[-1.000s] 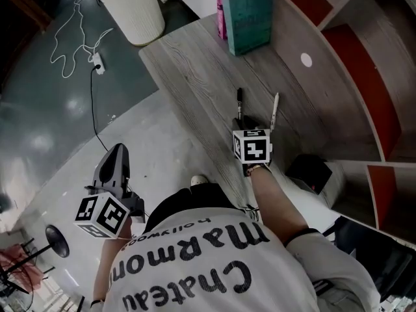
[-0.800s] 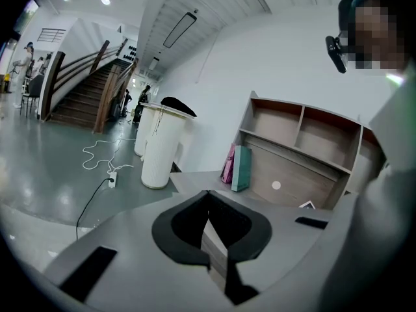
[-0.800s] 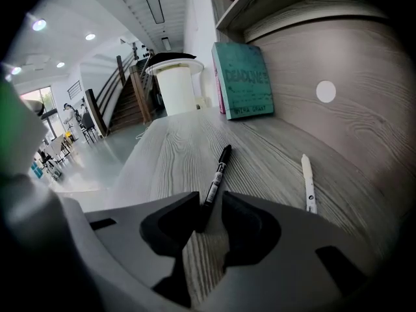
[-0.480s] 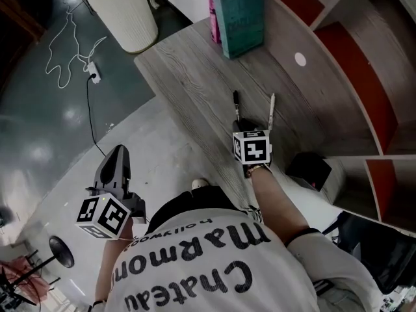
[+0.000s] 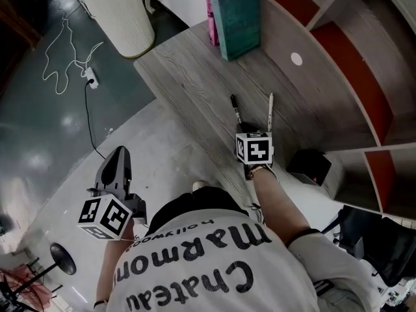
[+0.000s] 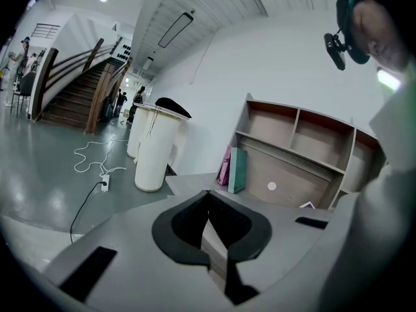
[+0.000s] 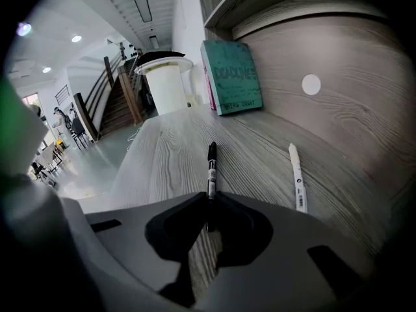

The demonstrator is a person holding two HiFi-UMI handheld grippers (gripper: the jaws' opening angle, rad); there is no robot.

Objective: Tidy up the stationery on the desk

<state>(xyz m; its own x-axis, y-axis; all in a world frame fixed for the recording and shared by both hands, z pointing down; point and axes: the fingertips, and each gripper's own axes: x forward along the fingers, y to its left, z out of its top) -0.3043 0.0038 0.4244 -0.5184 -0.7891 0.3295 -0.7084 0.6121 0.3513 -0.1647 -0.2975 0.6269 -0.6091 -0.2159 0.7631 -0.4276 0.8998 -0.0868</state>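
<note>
Right gripper (image 7: 209, 200) pinching the near end of the black marker (image 7: 211, 168) on the desk (image 5: 188, 77).

Its jaws have just been closing and now sit narrow on the slim, round marker, which lies flat on the grey wood grain, pointing away toward the books (image 5: 237, 21). The gripper tilts steeply down at the desk's near edge. A white pen (image 7: 297, 177) lies near on the right, apart. The left gripper (image 6: 208, 197) hangs off the desk over the floor, jaws together, empty.
</note>
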